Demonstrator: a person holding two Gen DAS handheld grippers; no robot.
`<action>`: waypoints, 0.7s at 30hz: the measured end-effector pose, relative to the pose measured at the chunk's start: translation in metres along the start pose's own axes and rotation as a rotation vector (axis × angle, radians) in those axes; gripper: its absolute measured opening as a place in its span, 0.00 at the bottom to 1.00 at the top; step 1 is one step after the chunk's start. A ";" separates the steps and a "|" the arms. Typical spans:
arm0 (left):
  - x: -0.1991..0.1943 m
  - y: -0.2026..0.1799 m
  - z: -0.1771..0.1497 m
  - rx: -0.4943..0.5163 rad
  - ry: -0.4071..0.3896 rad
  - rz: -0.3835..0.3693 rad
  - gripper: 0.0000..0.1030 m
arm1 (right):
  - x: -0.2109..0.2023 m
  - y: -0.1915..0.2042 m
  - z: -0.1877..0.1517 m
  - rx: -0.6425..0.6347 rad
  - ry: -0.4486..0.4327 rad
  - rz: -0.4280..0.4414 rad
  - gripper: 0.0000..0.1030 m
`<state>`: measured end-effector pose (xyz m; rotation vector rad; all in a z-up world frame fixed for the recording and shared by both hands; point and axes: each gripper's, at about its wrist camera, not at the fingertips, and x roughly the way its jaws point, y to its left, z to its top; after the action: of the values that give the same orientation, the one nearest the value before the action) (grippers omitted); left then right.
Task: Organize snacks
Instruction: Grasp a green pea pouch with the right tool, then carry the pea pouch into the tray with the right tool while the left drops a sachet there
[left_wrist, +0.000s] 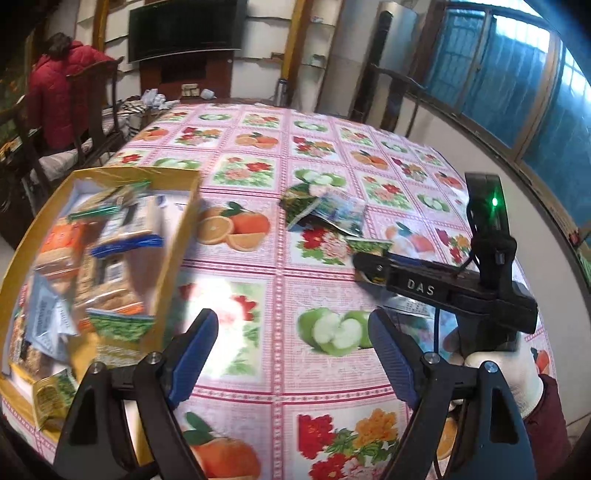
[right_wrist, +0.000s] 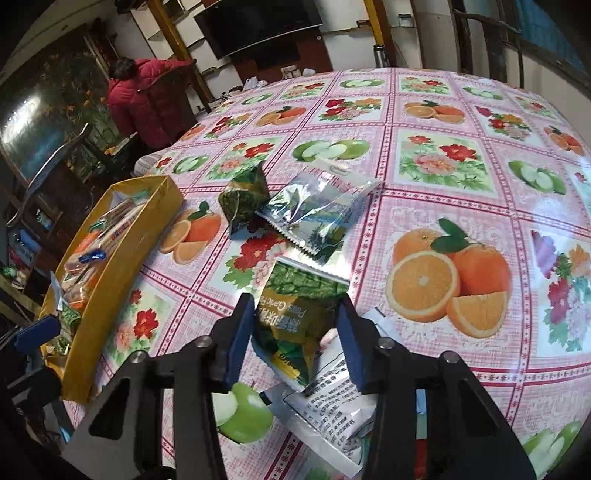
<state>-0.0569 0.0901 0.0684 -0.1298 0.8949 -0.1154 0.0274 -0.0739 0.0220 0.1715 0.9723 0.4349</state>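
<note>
A yellow cardboard box (left_wrist: 173, 236) holds several snack packets at the left; it also shows in the right wrist view (right_wrist: 110, 291). My left gripper (left_wrist: 291, 350) is open and empty above the tablecloth, right of the box. My right gripper (right_wrist: 295, 325) is around a green pea snack packet (right_wrist: 295, 295), its jaws partly open on either side of it; a white printed packet (right_wrist: 332, 398) lies beneath. A dark green packet (right_wrist: 242, 197) and a silvery blue packet (right_wrist: 314, 214) lie further out. The right gripper (left_wrist: 369, 266) shows in the left wrist view near these packets (left_wrist: 325, 210).
A fruit-and-flower tablecloth (right_wrist: 443, 155) covers the round table. A person in a red jacket (left_wrist: 59, 96) stands at the far left by wooden chairs (left_wrist: 96, 110). A television (left_wrist: 184, 29) hangs on the back wall. A small packet (left_wrist: 51, 398) lies beside the box.
</note>
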 end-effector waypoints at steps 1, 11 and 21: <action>0.005 -0.006 0.000 0.014 0.009 -0.018 0.81 | -0.002 -0.003 0.000 0.010 -0.001 0.009 0.42; 0.058 -0.075 0.012 0.194 0.071 -0.120 0.81 | -0.058 -0.065 0.006 0.252 -0.165 0.076 0.41; 0.106 -0.117 0.006 0.352 0.135 -0.001 0.68 | -0.067 -0.087 0.008 0.287 -0.178 0.042 0.37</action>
<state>0.0080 -0.0409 0.0093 0.2078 0.9958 -0.2835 0.0255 -0.1810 0.0483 0.4832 0.8528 0.3113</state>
